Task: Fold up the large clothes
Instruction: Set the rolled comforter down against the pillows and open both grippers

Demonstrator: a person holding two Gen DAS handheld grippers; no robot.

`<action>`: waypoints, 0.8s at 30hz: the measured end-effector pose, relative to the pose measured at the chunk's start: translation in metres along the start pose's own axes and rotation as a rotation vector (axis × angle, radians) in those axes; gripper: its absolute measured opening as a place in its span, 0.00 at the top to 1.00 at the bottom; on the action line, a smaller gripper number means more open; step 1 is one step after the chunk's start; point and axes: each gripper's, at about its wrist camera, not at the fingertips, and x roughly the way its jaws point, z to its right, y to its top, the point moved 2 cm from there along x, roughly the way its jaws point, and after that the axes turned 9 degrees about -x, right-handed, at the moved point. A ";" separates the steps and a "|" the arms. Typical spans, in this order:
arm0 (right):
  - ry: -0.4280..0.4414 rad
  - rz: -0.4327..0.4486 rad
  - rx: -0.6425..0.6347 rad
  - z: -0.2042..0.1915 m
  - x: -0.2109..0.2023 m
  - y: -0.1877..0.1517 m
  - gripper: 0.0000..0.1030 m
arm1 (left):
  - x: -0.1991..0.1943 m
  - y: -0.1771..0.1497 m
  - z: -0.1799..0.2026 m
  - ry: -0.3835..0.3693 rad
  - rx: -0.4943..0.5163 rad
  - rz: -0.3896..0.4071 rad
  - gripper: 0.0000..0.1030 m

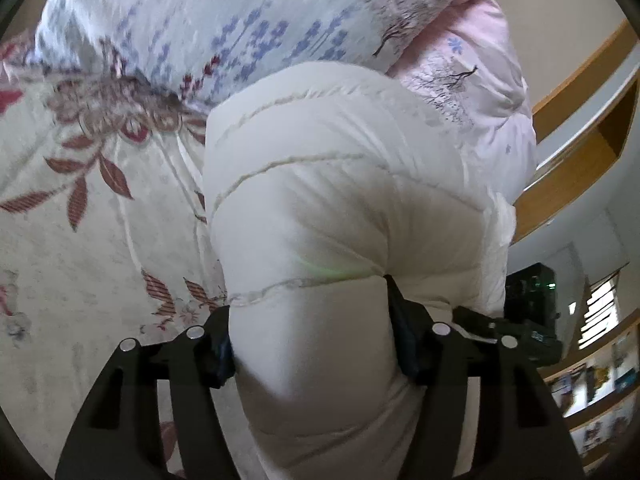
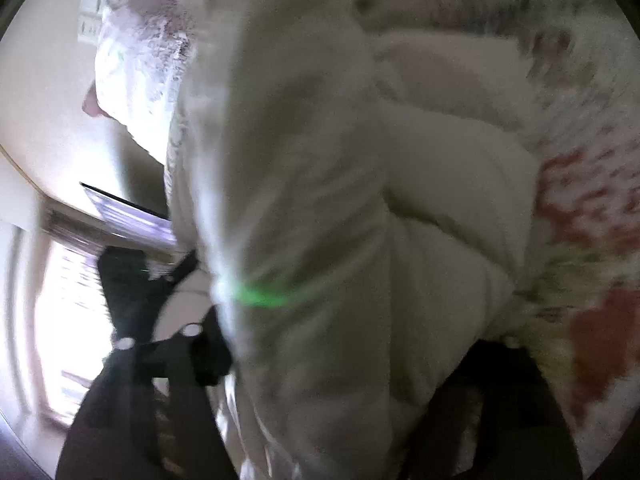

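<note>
Puffy jacket (image 1: 320, 184) lies on bedspread (image 1: 100, 240), a fold btwn left gripper (image 1: 308, 344) fingers. Pillow (image 1: 224, 20) behind it. Shelves (image 1: 580, 128) to the right. Right gripper (image 2: 360, 344) also at jacket; view blurred.

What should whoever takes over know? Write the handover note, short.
Left gripper: closed on a thick fold of the white padded jacket.
Right gripper: jacket fabric lies between its fingers, but the view is too blurred to tell its grip.
Jacket: bunched up on the floral bedspread, in front of the blue-flowered quilt.
Done: no neat fold visible yet.
Left: flatten it, then finish folding.
</note>
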 end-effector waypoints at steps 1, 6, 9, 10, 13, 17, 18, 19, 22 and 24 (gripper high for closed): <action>-0.039 0.018 -0.025 -0.004 -0.009 0.001 0.26 | -0.007 -0.002 0.003 0.016 0.019 0.020 0.37; -0.146 0.204 -0.038 -0.008 -0.069 0.010 0.24 | -0.043 -0.013 0.024 0.109 0.145 0.148 0.37; -0.185 0.313 -0.019 -0.009 -0.089 0.023 0.26 | -0.065 -0.031 0.044 0.142 0.250 0.221 0.37; -0.193 0.325 -0.024 -0.008 -0.089 0.027 0.30 | -0.068 -0.035 0.049 0.148 0.272 0.233 0.37; -0.215 0.310 -0.059 -0.005 -0.077 0.043 0.39 | -0.075 -0.050 0.071 0.158 0.362 0.262 0.33; -0.291 0.261 -0.128 -0.016 -0.051 0.039 0.82 | -0.071 -0.069 0.088 0.205 0.462 0.263 0.31; -0.325 0.269 -0.140 -0.014 -0.055 0.041 0.86 | -0.068 -0.072 0.089 0.213 0.475 0.258 0.31; -0.354 0.277 -0.143 -0.013 -0.053 0.042 0.88 | -0.064 -0.074 0.090 0.221 0.488 0.244 0.31; -0.414 0.267 -0.096 0.002 -0.051 0.043 0.90 | -0.055 -0.077 0.088 0.224 0.481 0.221 0.31; -0.446 0.245 -0.080 0.012 -0.048 0.040 0.90 | -0.049 -0.078 0.086 0.222 0.476 0.203 0.31</action>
